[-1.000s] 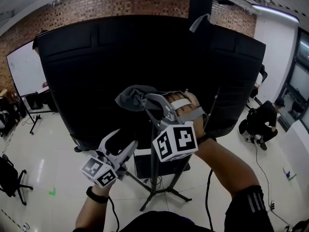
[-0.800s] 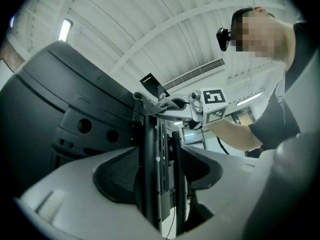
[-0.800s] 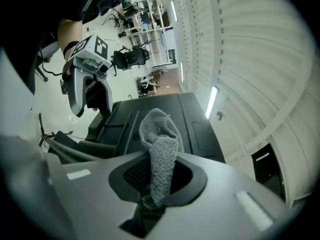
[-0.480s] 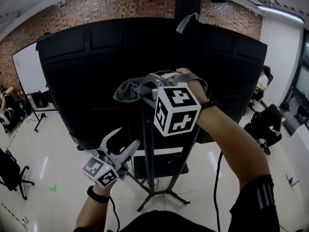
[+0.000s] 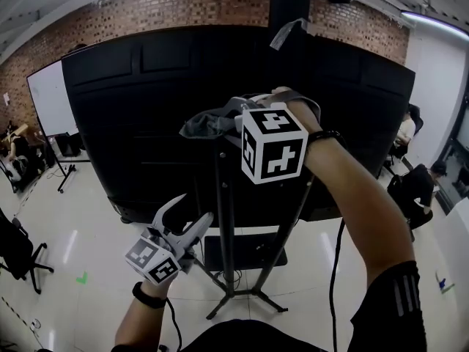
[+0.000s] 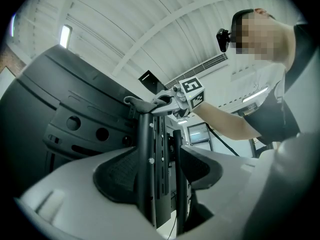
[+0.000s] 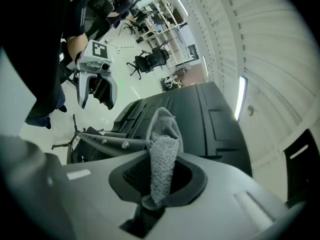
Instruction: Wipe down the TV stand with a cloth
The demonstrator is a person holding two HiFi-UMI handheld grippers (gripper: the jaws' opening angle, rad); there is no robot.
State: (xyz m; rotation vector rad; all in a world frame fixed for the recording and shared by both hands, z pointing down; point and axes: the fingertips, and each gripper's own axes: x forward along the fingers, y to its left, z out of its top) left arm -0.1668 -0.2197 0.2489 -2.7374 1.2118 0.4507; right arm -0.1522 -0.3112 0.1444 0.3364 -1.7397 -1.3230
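Low down and closest to the person, the left hand-held gripper [image 5: 192,213] points up and to the right. Its jaws stand wide apart with nothing pinched in them. Looking along them, the black uprights of the TV stand [image 5: 227,218] fill the gap between the pads. Whether either pad touches the metal I cannot tell.

Higher up, the person's right arm reaches forward. The right hand-held gripper [image 5: 233,117] has its jaws closed tight on a grey knitted cloth [image 5: 205,125]. The cloth bunches out past the jaw tips to the left. It sits at the top end of the stand's upright, against the back of the large black TV [image 5: 132,123] mounted there. In the right gripper view a bolted bar of the stand runs just beside the cloth.

The stand's legs splay out on the glossy white floor [image 5: 88,233], and a cable trails down near them. Behind the TV runs a brick wall [image 5: 168,2], with a whiteboard [image 5: 50,105] to the left. An office chair [image 5: 15,251] stands at the left edge. A person [image 5: 419,185] in dark clothes crouches far off to the right.
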